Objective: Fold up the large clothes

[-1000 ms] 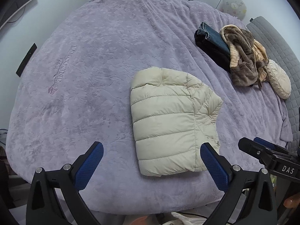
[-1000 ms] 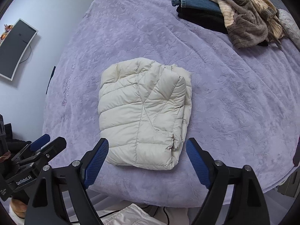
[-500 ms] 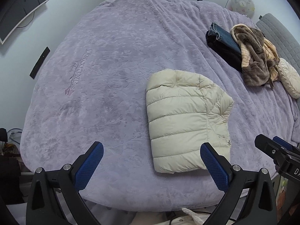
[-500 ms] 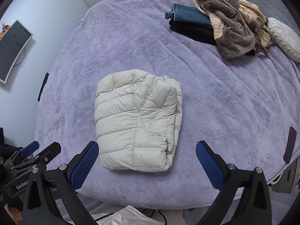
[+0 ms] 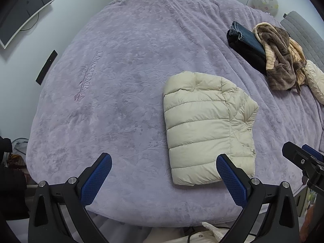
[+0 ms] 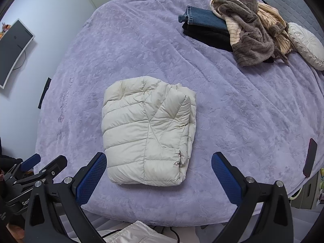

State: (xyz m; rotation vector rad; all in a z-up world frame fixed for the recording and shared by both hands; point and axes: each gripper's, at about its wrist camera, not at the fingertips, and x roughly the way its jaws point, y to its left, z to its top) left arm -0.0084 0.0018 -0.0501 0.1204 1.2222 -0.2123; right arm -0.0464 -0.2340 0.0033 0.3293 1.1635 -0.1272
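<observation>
The left gripper (image 5: pixel 164 171) hung above the near edge of the bed (image 5: pixel 121 64), its jaws spread wide and holding nothing; the right gripper (image 6: pixel 159 169) hovered likewise, wide apart and empty, just short of the jacket. The cream puffer jacket (image 6: pixel 148 130) lay on the lilac bedspread near that edge, already folded into a compact, roughly rectangular bundle, apart from both tools.

The fold on this piece looked finished, so the step in hand was probably release and retreat, or turning to the next garment. To do it well, the grippers would best clear the bundle without brushing it, since slippery, springy down could puff open. A loose brown and tan fleece garment (image 6: pixel 253 28) lay heaped at the far side over folded jeans (image 6: pixel 202 18) and something black beneath; it seemed the likely next candidate.

Embossed lettering on the bedspread (image 5: pixel 88 75) could be seen, but not read with confidence. The left tool's body, seen from the right wrist, bore white print beginning "Gen" (image 6: pixel 25 203), the rest hidden.
</observation>
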